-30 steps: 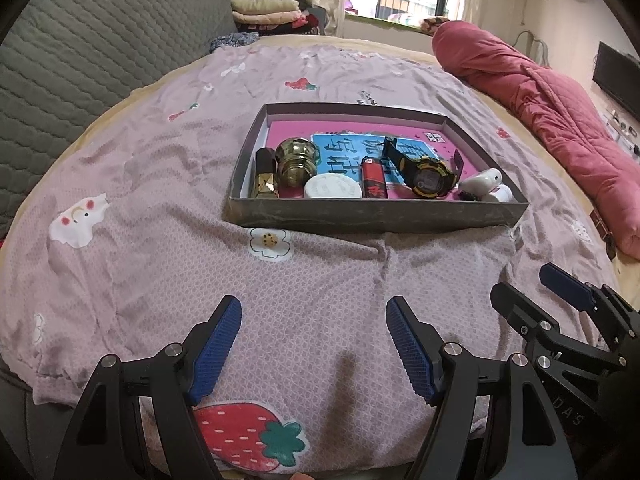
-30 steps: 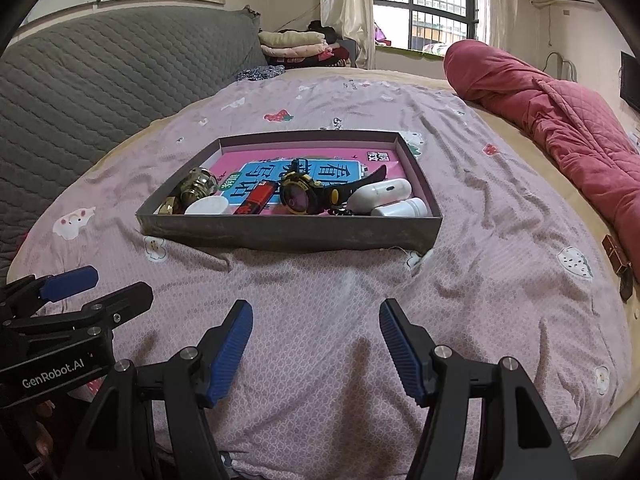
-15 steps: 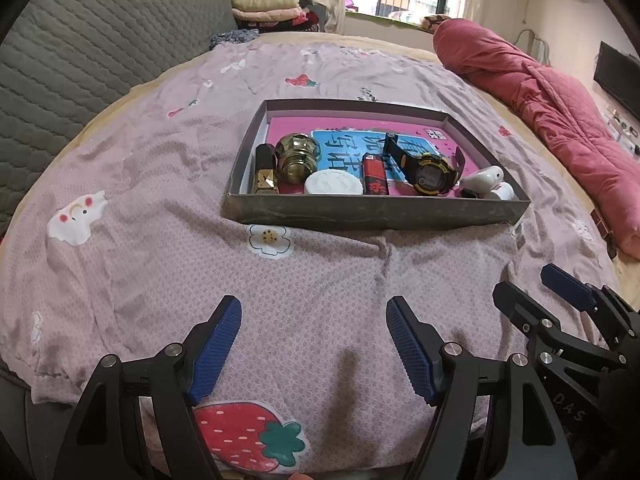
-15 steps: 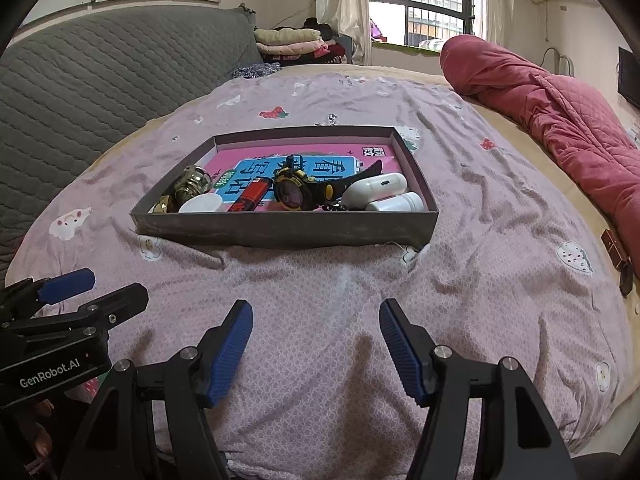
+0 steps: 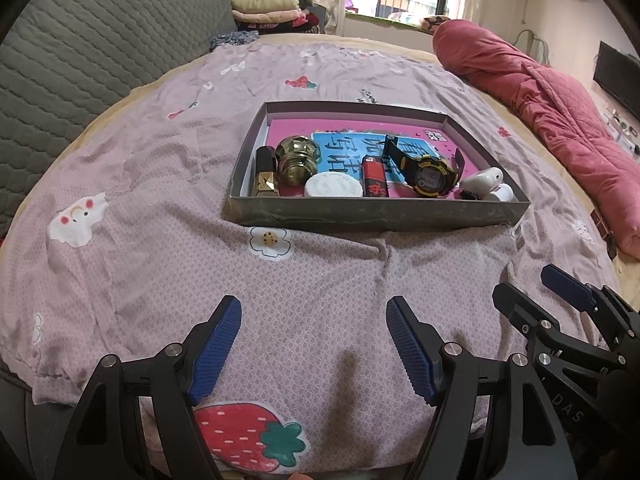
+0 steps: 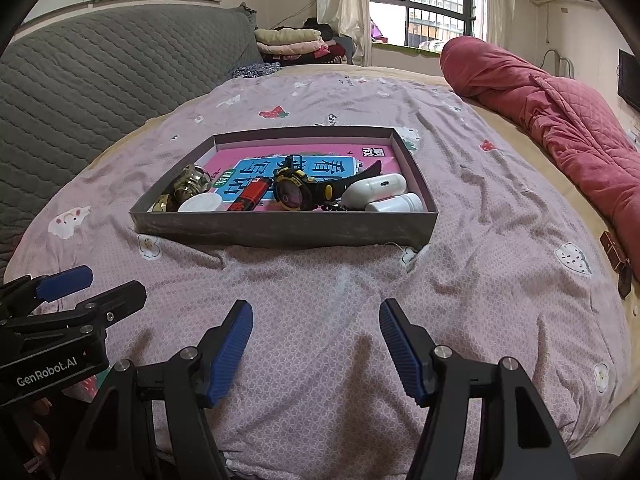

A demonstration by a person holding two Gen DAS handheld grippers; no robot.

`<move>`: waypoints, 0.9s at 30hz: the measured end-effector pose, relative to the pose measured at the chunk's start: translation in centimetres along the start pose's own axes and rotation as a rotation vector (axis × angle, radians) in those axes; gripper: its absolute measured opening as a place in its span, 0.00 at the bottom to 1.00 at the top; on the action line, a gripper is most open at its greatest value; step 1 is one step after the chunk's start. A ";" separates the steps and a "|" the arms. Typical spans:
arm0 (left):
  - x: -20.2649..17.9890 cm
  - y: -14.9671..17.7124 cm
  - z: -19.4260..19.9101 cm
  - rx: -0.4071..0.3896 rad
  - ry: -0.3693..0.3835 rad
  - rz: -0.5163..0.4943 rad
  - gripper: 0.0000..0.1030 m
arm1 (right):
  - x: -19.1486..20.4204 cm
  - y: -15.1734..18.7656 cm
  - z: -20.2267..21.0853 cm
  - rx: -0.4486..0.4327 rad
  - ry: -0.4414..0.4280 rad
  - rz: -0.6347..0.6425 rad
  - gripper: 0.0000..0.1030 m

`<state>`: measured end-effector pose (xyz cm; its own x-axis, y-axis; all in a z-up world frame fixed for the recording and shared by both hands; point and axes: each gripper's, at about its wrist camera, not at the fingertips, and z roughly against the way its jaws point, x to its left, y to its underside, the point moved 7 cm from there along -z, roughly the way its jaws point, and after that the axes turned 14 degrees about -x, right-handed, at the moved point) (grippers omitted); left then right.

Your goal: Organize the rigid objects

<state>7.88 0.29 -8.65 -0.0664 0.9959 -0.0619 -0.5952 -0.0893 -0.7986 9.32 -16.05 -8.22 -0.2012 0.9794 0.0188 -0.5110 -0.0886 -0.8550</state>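
Observation:
A shallow grey box [image 5: 376, 213] [image 6: 280, 229] lies on the bed ahead of both grippers. Lined along its near wall are a gold and black lipstick [image 5: 265, 176], a brass knob [image 5: 298, 159], a white round lid [image 5: 334, 186], a red lighter [image 5: 374, 176], a black and yellow watch [image 5: 430, 170], a white earbud case [image 6: 374, 189] and a white bottle [image 6: 394, 203], all on a pink and blue book [image 6: 320, 164]. My left gripper [image 5: 314, 346] and right gripper [image 6: 316, 350] are open and empty, low over the sheet, well short of the box.
The bed has a lilac patterned sheet [image 5: 140, 200]. A grey quilted headboard [image 5: 80, 48] is on the left. A rolled red quilt [image 6: 560, 120] lies along the right. Folded clothes [image 6: 288, 40] sit by the window. A small brown box [image 6: 612, 246] rests at the right bed edge.
Both grippers have drawn back and risen slightly from the box, which now looks a little farther and higher in both views. The jaws stay open. Nothing in the box moved.

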 end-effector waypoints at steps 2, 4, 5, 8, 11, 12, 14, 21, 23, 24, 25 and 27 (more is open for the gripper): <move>0.0 0.0 0.0 0.002 0.001 0.000 0.74 | 0.0 0.0 0.0 -0.001 0.000 0.001 0.63; 0.0 0.0 0.0 0.003 0.000 -0.001 0.74 | 0.0 0.0 0.0 -0.001 0.001 0.003 0.63; 0.0 0.0 0.0 0.002 0.001 -0.001 0.74 | 0.0 0.0 0.0 0.000 0.000 0.002 0.63; 0.0 0.0 0.0 0.001 0.002 0.000 0.74 | 0.0 0.0 0.0 0.000 0.002 0.005 0.63; 0.0 0.0 0.0 0.002 0.000 0.000 0.74 | 0.0 0.0 0.0 0.002 0.005 0.006 0.63; 0.0 0.0 0.0 0.001 0.000 -0.001 0.74 | 0.1 0.0 0.0 0.003 0.004 0.005 0.63; 0.1 0.0 0.0 0.001 -0.001 0.000 0.74 | 0.1 0.0 0.0 0.002 0.005 0.005 0.63; 0.1 0.0 0.0 0.003 -0.003 0.000 0.74 | 0.0 0.0 0.0 0.004 0.005 0.005 0.63; 0.1 0.0 0.0 0.003 -0.003 0.000 0.74 | 0.0 0.0 0.0 0.005 0.006 0.005 0.63; 0.2 0.0 0.0 0.003 -0.002 0.001 0.74 | -0.1 0.0 0.0 0.005 0.006 0.005 0.63; 0.1 0.0 0.0 0.003 -0.003 0.000 0.74 | 0.0 0.0 -0.1 0.005 0.005 0.005 0.63; 0.1 0.1 0.0 0.005 -0.003 -0.001 0.74 | 0.0 0.0 -0.1 0.009 0.005 0.005 0.63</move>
<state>7.87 0.44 -8.73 -0.0681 0.9959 -0.0594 -0.5994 -0.0884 -0.7956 9.37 -16.06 -8.29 -0.1995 0.9798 0.0115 -0.5176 -0.0955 -0.8503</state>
